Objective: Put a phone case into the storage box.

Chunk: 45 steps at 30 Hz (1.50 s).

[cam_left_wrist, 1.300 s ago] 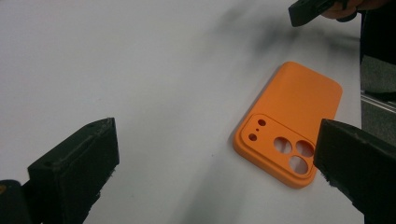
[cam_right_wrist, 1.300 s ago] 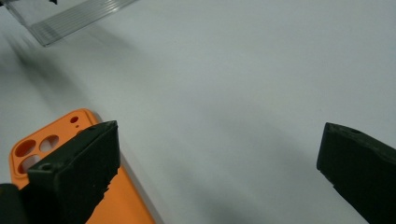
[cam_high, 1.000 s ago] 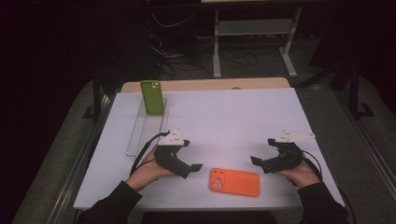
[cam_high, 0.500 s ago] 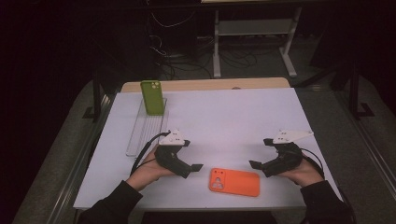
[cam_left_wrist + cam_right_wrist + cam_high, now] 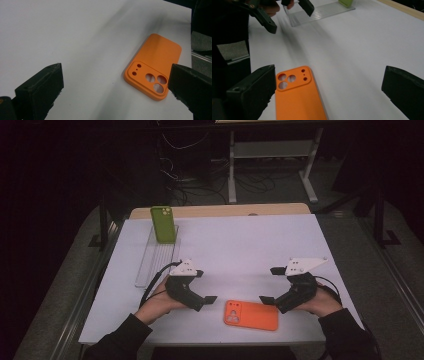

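Observation:
An orange phone case (image 5: 251, 315) lies flat, camera holes up, near the front edge of the white table (image 5: 320, 245). My left gripper (image 5: 206, 286) rests just left of it, open, jaws pointing right. On the case's right side, my right gripper (image 5: 269, 285) is open with jaws pointing left. In the left gripper view the orange case (image 5: 157, 52) lies ahead, close to the right jaw, with nothing between the left gripper's (image 5: 115, 70) jaws. The right gripper view shows the case (image 5: 297, 102) by the left jaw of the open right gripper (image 5: 329, 72), and the left gripper (image 5: 289, 16) beyond.
A green phone case (image 5: 164, 224) stands upright at the far end of a clear slotted rack (image 5: 155, 257) on the table's left side. The rack (image 5: 319, 13) also appears far off in the right gripper view. Beyond the table are a dark floor, cables and a shelf frame.
My right gripper has edged slightly left, toward the orange case. The left gripper and the case have stayed put.

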Motion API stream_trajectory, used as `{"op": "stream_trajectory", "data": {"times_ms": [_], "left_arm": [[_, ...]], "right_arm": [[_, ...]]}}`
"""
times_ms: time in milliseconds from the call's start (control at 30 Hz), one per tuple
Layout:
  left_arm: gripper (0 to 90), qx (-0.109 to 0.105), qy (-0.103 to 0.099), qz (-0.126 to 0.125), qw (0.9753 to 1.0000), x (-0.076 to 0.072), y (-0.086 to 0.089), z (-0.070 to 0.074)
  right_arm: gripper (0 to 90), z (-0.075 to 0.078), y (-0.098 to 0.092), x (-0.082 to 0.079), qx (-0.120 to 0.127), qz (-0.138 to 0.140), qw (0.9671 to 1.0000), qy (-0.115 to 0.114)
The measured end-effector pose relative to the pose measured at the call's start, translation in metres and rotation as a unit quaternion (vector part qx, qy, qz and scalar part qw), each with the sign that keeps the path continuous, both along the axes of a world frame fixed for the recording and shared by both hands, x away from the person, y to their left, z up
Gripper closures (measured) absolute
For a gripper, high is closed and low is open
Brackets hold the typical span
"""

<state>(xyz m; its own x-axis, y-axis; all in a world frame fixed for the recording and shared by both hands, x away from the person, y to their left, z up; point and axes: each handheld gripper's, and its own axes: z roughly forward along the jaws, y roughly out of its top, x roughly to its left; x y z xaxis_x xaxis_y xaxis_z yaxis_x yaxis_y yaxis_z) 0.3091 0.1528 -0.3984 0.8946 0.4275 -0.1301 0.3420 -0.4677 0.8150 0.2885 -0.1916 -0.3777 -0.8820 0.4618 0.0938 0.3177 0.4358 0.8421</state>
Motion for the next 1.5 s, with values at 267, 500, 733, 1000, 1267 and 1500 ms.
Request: {"op": "stream_trajectory", "data": {"times_ms": [267, 500, 733, 1000, 1267, 1500], "left_arm": [[0.0, 0.003, -0.001, -0.002, 1.0000, 0.001, 0.001, 0.000], [0.0, 0.001, 0.001, 0.001, 1.0000, 0.000, 0.001, 0.000], [0.0, 0.002, 0.000, 0.001, 1.0000, 0.000, 0.002, 0.000], [0.0, 0.001, 0.001, 0.001, 1.0000, 0.001, 0.001, -0.001], [0.0, 0.003, 0.000, -0.002, 1.0000, 0.000, 0.001, -0.001], [0.0, 0.005, 0.002, -0.003, 1.0000, 0.000, 0.001, -0.002]], "right_arm": [[0.0, 0.006, 0.006, 0.000, -0.008, 0.030, 0.9995, 0.006], [0.0, 0.002, 0.013, -0.003, -0.036, 0.049, 0.9981, 0.014], [0.0, -0.012, 0.018, -0.005, -0.088, 0.065, 0.9938, 0.019], [0.0, -0.027, 0.024, -0.007, -0.136, 0.075, 0.9874, 0.031], [0.0, -0.042, 0.029, -0.007, -0.171, 0.089, 0.9806, 0.034], [0.0, -0.051, 0.036, -0.008, -0.194, 0.105, 0.9746, 0.038]]}}
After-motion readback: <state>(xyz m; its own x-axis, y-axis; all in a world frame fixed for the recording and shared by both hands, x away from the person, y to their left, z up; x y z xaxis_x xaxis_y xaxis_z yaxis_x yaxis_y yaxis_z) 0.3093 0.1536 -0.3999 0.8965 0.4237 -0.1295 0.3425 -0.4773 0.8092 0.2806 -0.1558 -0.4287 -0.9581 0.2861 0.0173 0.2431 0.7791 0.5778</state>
